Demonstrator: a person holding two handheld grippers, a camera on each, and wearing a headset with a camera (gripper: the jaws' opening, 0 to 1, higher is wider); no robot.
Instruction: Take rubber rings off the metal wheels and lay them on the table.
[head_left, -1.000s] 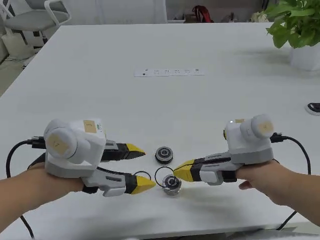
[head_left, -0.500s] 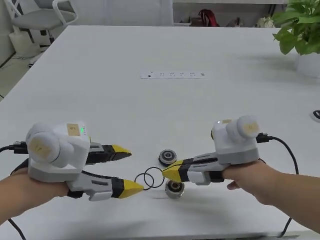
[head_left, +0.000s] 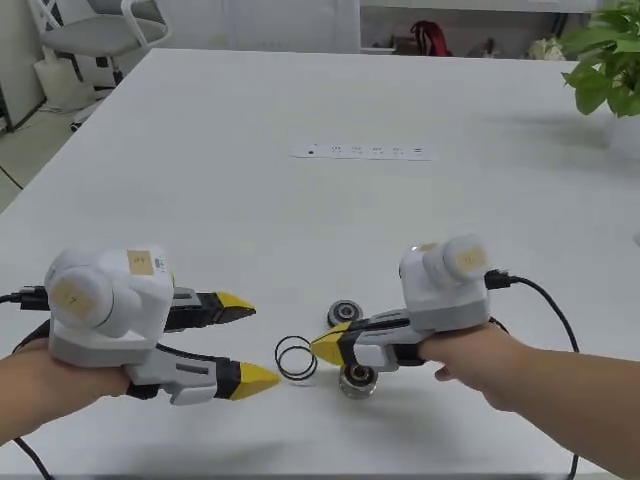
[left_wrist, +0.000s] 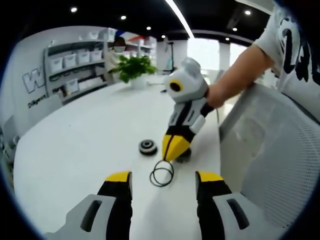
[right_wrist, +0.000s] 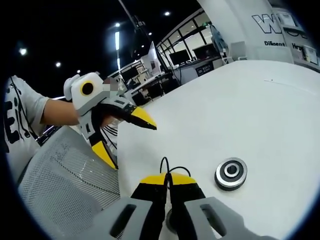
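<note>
White table (head_left: 330, 210) in an office, swivel chair (head_left: 90, 30) far left, plant (head_left: 610, 70) far right. Left tool (head_left: 250, 342) held level near the front edge, jaws spread wide, holding nothing. Just right, two rubber rings (head_left: 295, 358) overlapping on the table. Right tool (head_left: 318, 348) pointing left, jaws pinched together on one ring's edge. One metal wheel (head_left: 345, 313) behind the tip, second wheel (head_left: 358, 379) beneath it.

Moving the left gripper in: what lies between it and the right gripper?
Two overlapping black rubber rings on the white table, right gripper pinching one; left gripper view.
</note>
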